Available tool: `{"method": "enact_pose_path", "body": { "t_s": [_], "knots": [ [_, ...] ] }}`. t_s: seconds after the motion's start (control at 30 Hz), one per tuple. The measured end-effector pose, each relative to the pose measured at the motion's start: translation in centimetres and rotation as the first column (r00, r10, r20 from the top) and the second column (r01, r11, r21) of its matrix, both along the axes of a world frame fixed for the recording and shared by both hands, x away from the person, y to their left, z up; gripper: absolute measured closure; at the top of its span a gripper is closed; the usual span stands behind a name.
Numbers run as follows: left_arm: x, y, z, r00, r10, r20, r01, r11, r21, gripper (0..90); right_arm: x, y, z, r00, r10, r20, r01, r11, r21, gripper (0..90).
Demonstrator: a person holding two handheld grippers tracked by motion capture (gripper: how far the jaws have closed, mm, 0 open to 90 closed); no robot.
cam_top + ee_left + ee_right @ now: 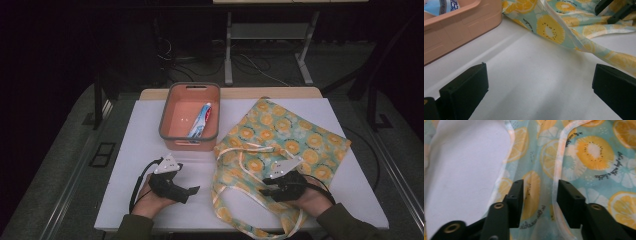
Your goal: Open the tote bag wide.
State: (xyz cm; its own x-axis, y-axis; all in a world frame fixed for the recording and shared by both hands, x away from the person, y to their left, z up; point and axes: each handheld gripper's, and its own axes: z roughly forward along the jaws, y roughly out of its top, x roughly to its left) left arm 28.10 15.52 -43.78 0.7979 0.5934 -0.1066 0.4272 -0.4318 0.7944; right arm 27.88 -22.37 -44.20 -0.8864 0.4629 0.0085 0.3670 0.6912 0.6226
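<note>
A tote bag (pixel 290 135) printed with yellow citrus slices on pale teal lies flat on the right half of the white table (pixel 145 130), its handles trailing toward the front edge. My right gripper (pixel 265 187) is low over the bag's near left part. In the right gripper view its jaws (pixel 540 195) stand a little apart, the printed cloth (pixel 594 150) and a pale handle strap (pixel 557 157) lying between and beneath them; the pads are not pressing on it. My left gripper (pixel 192 190) rests near the front, left of the bag, wide open (pixel 539 85) over bare table.
A salmon-pink basket (pixel 165 115) with a grey rim stands at the back centre, holding a toothpaste tube (pixel 201 120). In the left gripper view the basket wall (pixel 461 25) is at the upper left, the bag's edge (pixel 550 28) ahead, and the right gripper (pixel 614 10) at the far top right.
</note>
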Motion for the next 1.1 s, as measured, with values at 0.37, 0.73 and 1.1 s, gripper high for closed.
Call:
{"method": "enact_pose_path", "body": {
  "t_s": [0.37,0.73,1.1],
  "knots": [
    [0.0,-0.1,0.1,1.0000,0.000,0.004,0.000,1.0000,0.002,0.0,0.6,-0.1,0.0,0.9985,-0.049,0.026,0.048,0.999,0.025,89.6],
    [0.0,-0.2,0.1,1.0000,0.000,0.008,0.000,1.0000,0.007,0.0,3.6,-2.2,0.6,0.9732,-0.224,0.052,0.220,0.973,0.071,89.9],
    [0.1,-0.3,0.1,0.9999,0.002,0.011,-0.002,0.9999,0.010,0.0,6.1,-6.0,2.4,0.9207,-0.384,0.068,0.370,0.915,0.165,89.9]
  ]
}}
